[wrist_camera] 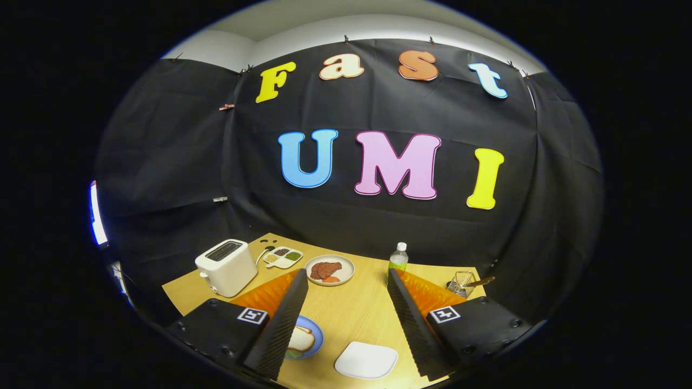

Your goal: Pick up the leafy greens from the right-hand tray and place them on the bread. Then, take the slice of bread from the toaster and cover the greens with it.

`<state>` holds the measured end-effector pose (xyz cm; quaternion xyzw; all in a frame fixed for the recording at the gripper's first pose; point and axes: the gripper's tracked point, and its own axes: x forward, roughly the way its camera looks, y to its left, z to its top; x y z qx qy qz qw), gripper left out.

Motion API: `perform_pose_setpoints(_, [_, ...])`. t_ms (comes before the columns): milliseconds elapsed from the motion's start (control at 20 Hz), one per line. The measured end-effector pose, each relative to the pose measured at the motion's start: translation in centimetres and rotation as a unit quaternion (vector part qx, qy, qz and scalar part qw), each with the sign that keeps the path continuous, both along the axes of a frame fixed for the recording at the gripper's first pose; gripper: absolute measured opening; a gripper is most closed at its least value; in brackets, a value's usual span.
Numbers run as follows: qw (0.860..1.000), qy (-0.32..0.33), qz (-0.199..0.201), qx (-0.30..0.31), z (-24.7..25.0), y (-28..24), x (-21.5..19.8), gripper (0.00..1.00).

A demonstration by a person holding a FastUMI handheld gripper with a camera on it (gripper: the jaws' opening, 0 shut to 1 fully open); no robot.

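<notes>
Nearest the lens, the gripper [346,319] has its two fingers spread wide apart w/ nothing between them but bare tabletop. Between the fingers, low down, lies an empty white rounded-square tray [366,360]. Half hidden behind the left finger sits a round blue plate [313,341] carrying a pale bread slice [301,339] w/ browned crust; a bit of leafy green [292,354] peeks out under the bread – greens look already covered.

Beyond the fingers: white two-slot toaster [226,267] at the left, a white divided dish of seasonings [283,257], a cream plate of reddish-brown meat slices [330,270], a clear green-labelled bottle [398,258], and a wire basket [461,283] at the right. All stand on a light wooden table [357,319] – black cloth wall behind.
</notes>
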<state>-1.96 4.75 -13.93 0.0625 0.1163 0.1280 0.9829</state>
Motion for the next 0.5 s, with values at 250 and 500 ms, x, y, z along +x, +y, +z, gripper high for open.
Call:
perform_pose_setpoints(250, [1.000, -0.005, -0.007, -0.007, 0.0, -1.3, 0.7, 0.92])
perform_pose_setpoints(500, [1.000, -0.004, -0.003, -0.011, 0.1, -1.3, 0.7, 0.93])
